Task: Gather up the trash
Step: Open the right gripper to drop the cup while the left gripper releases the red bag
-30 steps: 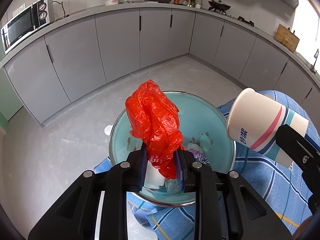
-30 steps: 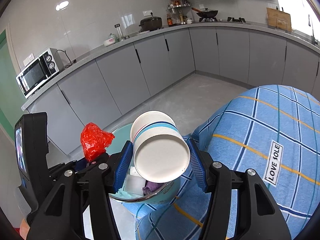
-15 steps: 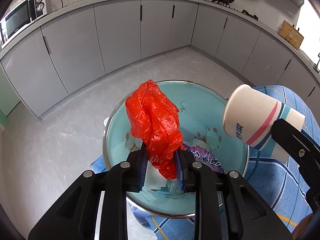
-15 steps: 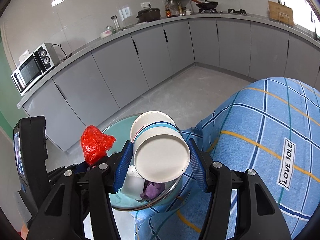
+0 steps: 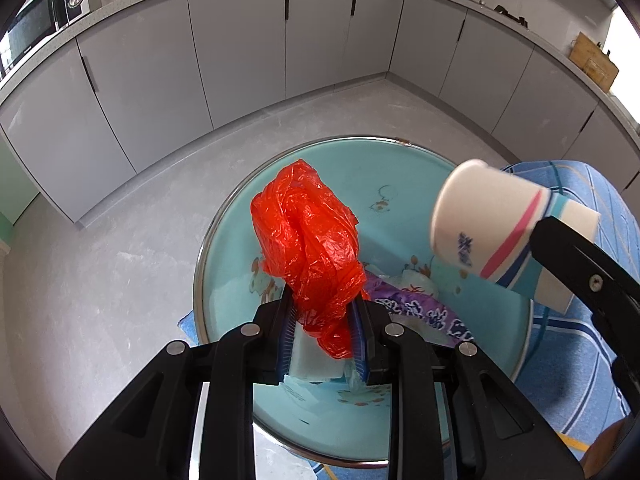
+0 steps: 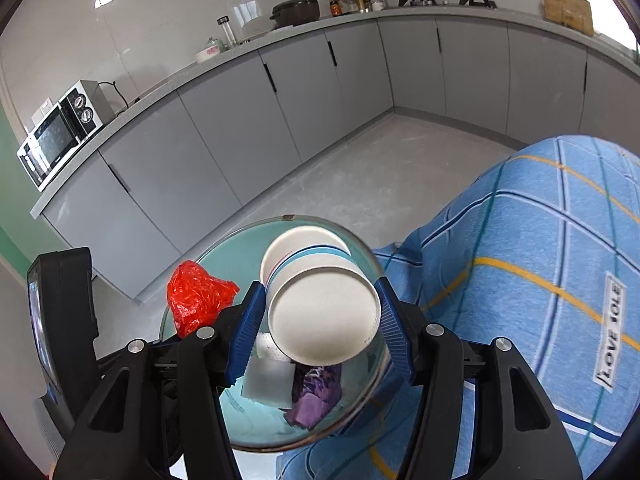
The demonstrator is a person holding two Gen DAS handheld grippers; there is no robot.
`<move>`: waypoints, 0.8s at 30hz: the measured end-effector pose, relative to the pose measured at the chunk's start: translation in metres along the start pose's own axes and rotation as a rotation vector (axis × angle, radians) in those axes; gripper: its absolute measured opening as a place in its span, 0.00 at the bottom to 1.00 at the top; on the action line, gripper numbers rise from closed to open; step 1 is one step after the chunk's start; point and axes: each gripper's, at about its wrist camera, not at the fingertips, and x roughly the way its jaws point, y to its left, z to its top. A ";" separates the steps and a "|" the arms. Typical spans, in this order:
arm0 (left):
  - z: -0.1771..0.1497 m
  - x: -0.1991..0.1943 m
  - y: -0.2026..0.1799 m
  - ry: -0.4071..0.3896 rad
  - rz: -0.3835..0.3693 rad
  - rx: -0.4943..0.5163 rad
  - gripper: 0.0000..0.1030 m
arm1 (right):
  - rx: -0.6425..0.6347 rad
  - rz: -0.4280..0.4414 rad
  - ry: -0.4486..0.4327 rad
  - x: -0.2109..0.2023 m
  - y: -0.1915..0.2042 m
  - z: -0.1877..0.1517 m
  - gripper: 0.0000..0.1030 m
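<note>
- Left wrist view: the left gripper (image 5: 322, 332) is clamping a crumpled red plastic bag (image 5: 310, 248) between its blue pads, and the bag is standing up over the left half of the teal basin (image 5: 400, 160).
- Inside the basin, just right of the red bag, a purple wrapper (image 5: 420, 312) with white printing too distorted to read is lying beside pale scraps of paper.
- Over the basin's right rim, a white paper cup (image 5: 496, 224) with a pink stripe, blue bands and small blue characters I cannot read is tilting mouth-first toward the basin.
- Right wrist view: the right gripper (image 6: 322, 320) is squeezing the cup (image 6: 320, 304) from both sides, its white base facing the camera, above the basin (image 6: 240, 240).
- Right of the basin, a blue checked cloth (image 6: 520, 260) is showing a sewn label reading "LOVE SOLE".
</note>
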 end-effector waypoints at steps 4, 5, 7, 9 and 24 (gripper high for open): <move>-0.001 0.005 0.001 0.015 0.011 -0.001 0.24 | 0.012 0.037 0.016 0.011 -0.003 -0.001 0.58; -0.001 0.006 0.002 0.017 0.013 -0.001 0.24 | 0.012 0.037 0.019 0.011 -0.003 -0.002 0.58; -0.002 0.006 0.002 0.019 0.017 -0.002 0.24 | 0.023 0.038 0.010 0.006 -0.006 -0.002 0.58; -0.002 0.006 0.002 0.020 0.018 -0.003 0.24 | 0.029 0.036 -0.005 0.000 -0.008 -0.003 0.58; -0.006 0.009 -0.009 0.030 0.042 0.025 0.24 | 0.049 -0.007 -0.067 -0.038 -0.022 -0.010 0.58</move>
